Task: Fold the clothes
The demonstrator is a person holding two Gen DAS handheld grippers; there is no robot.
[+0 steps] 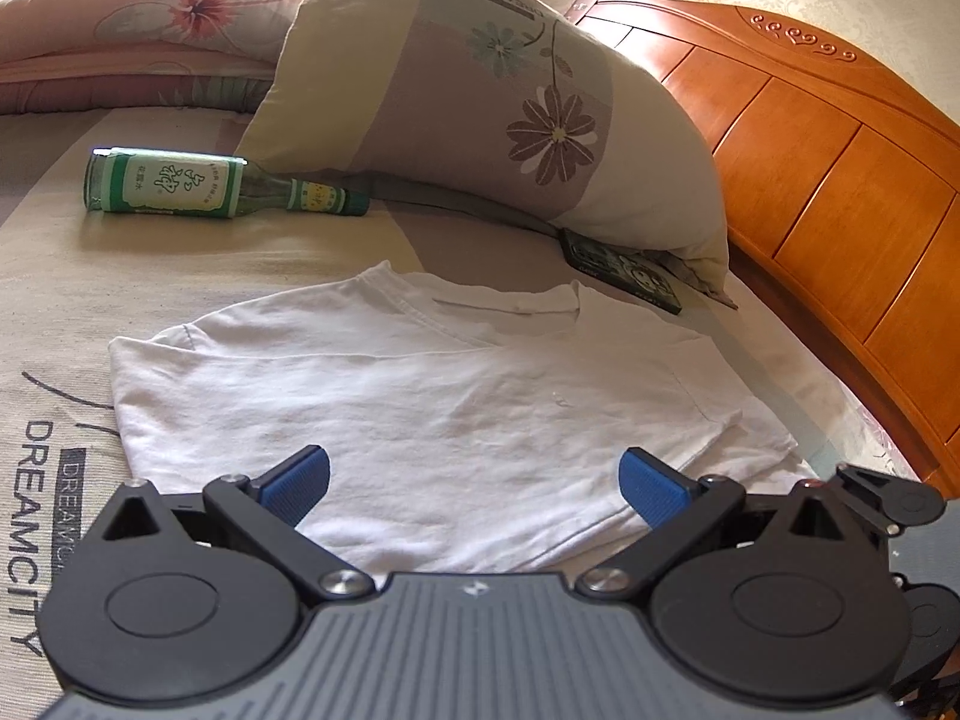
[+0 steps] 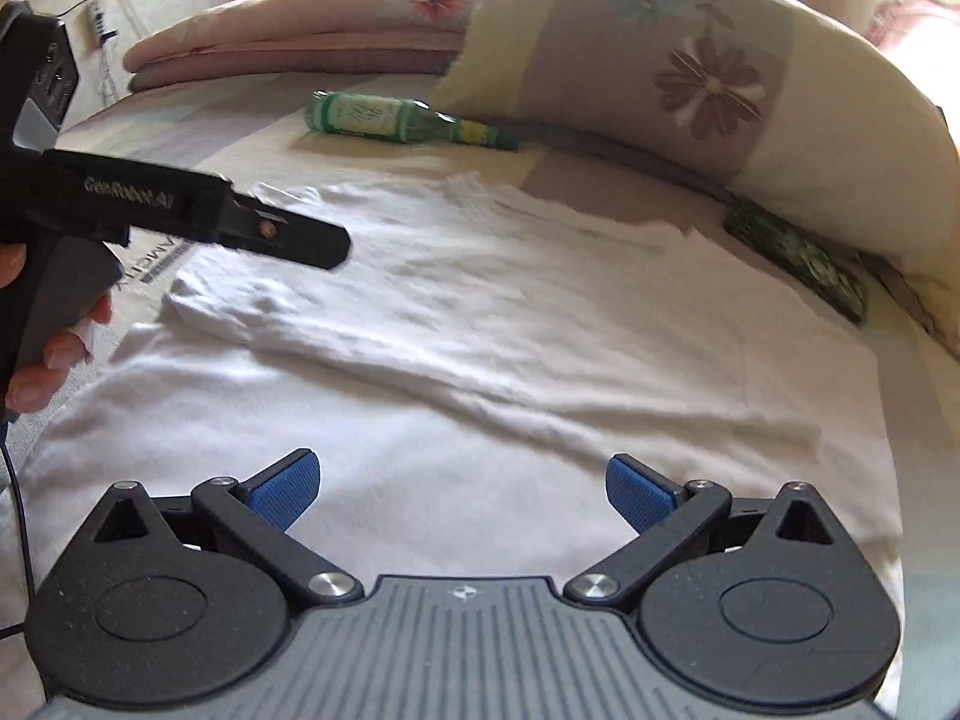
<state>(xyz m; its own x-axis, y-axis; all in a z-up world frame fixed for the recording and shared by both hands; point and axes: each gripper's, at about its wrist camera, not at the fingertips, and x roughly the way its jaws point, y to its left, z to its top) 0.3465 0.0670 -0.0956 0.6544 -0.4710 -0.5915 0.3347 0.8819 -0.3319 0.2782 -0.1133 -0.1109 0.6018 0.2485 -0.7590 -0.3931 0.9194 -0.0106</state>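
Observation:
A white T-shirt (image 1: 420,408) lies spread on the bed, collar toward the pillow, one side folded over along its right edge. My left gripper (image 1: 474,486) hovers open over the shirt's near part, nothing between its blue pads. In the right wrist view the same T-shirt (image 2: 480,330) fills the middle, wrinkled, with a sleeve folded in at the left. My right gripper (image 2: 462,489) stands open just above the cloth, holding nothing. The left gripper's black body (image 2: 180,210) reaches in from the left, held by a hand (image 2: 48,354).
A green glass bottle (image 1: 198,183) lies on the sheet beyond the shirt. A large flowered pillow (image 1: 510,96) leans behind it, with a dark patterned flat object (image 1: 624,270) at its base. The wooden headboard (image 1: 840,180) stands at right. A folded quilt (image 1: 132,30) lies far left.

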